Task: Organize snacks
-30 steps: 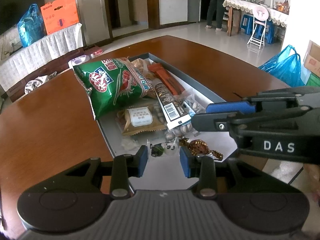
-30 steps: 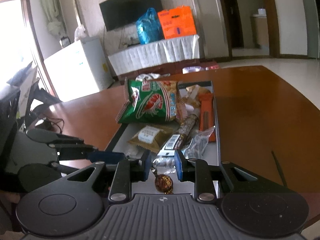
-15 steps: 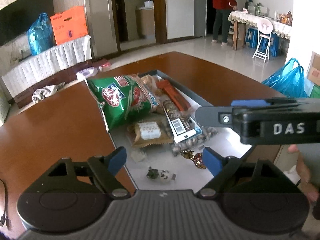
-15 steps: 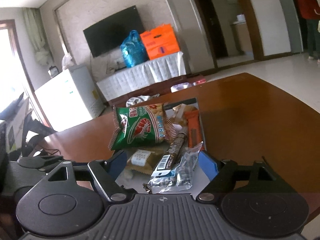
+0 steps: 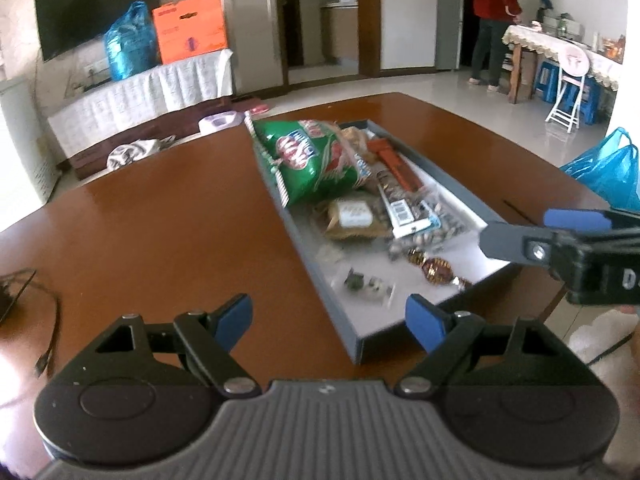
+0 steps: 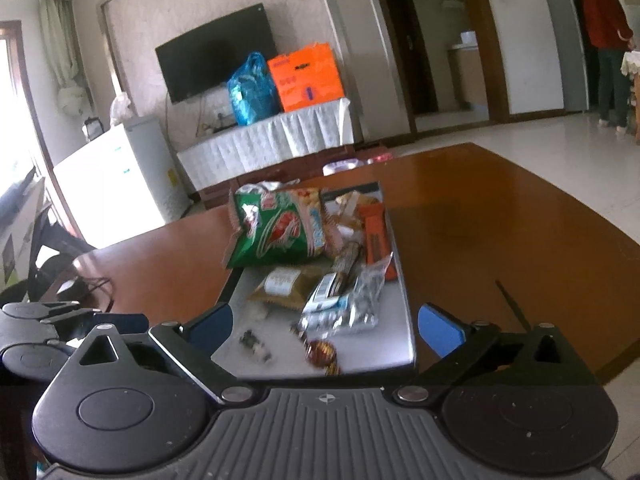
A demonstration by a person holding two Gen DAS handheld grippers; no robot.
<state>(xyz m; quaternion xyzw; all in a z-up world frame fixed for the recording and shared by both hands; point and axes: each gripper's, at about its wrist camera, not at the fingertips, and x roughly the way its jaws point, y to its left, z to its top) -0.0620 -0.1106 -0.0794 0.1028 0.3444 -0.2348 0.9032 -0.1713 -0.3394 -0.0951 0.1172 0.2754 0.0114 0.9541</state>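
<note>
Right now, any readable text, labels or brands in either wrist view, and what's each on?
"D": white letter on the right gripper body, rest cut off at the frame edge.
Green snack bag: red and white logo, too blurred to read.
Barcode label on the dark snack bar: unreadable.
White label on the brown packet: unreadable.
Orange box: print unreadable.

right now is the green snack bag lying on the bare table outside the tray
No, the green snack bag rests at the far end of the gray tray, piled with the other snacks, one edge overhanging its rim.

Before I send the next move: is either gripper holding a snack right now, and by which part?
Nothing is held. The left gripper and right gripper are open, having just been opening, pads clear of the snacks.
</note>
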